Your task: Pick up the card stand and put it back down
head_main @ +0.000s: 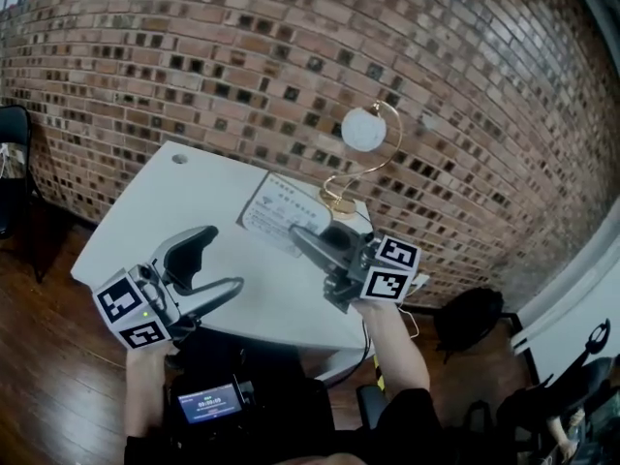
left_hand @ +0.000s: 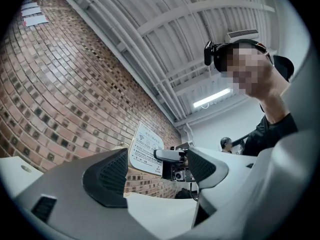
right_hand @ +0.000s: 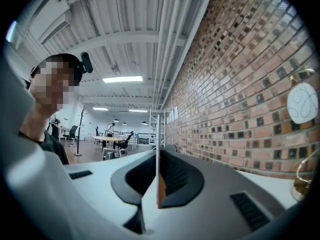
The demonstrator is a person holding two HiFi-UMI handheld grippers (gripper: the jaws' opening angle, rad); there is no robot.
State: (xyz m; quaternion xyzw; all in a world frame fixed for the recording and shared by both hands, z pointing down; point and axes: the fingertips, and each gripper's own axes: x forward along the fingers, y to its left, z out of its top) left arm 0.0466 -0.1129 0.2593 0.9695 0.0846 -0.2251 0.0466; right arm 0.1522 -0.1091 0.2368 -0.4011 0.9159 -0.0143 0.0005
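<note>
Currently the card stand is clamped edge-on between the closed jaws of my right gripper, over the far part of the white table. My left gripper hovers nearer me, jaws apart and empty. A gold ornament with a white disc stands just beyond the card, before the brick wall
</note>
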